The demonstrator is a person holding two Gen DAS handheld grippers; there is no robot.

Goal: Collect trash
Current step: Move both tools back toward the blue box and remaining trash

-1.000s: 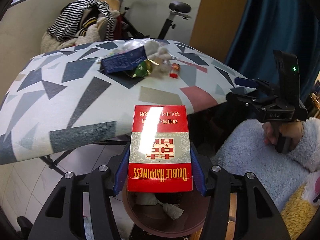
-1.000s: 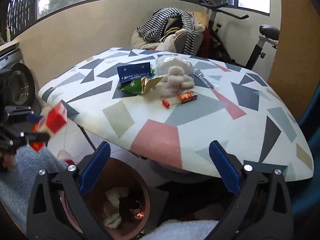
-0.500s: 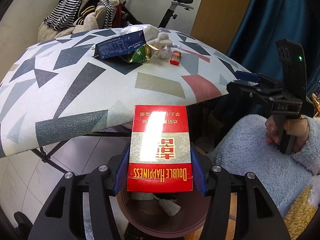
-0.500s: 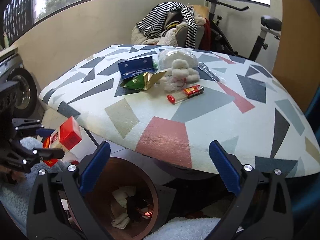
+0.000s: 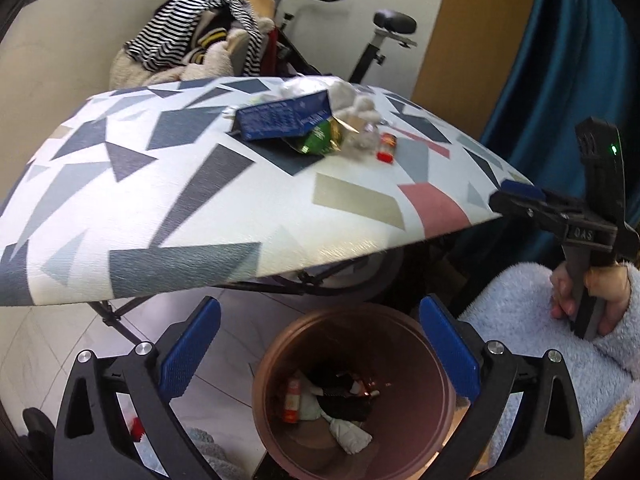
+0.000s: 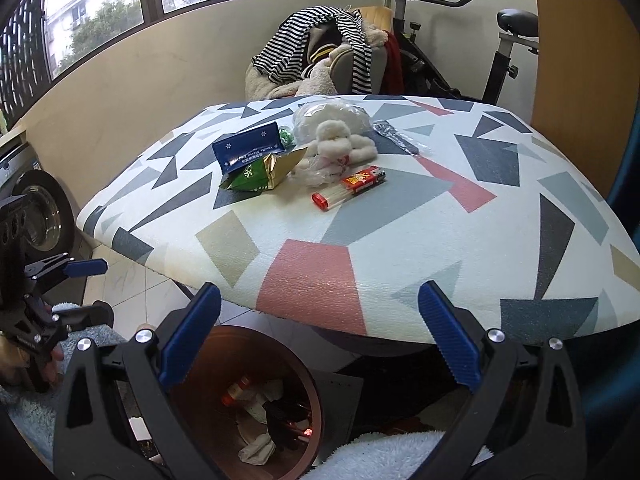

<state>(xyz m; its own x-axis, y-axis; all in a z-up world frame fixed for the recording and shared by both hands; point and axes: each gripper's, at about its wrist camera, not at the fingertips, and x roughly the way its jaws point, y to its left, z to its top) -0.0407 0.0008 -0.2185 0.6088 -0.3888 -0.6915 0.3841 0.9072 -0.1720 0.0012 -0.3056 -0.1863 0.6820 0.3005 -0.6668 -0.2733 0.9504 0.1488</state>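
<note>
Opening left gripper (image 5: pixel 320 344) empty above the brown bin (image 5: pixel 432 364), right gripper (image 6: pixel 320 336) spread, crumpled paper perhaps inside

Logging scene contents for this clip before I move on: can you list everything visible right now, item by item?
Table: one, white with grey, navy and pink shapes, centre.
Blue box: one, navy, on the table, far side.
Green packet: one, green and gold, in front of the blue box.
White plastic bags: a crumpled heap, count unclear, mid-table.
Lighter: one, red and yellow, beside the heap.
Red-capped tube: one, clear, next to the lighter.
Dark wrapper: one, right of the heap.
Bin: one, brown, on the floor below the table edge, holding trash.
Exercise bike: one, black, behind.
Striped clothing: pile on a chair.
Curtain: teal, right.
Left gripper: jaws opening, nothing between them, over the bin.
Right gripper: open, empty.
</note>
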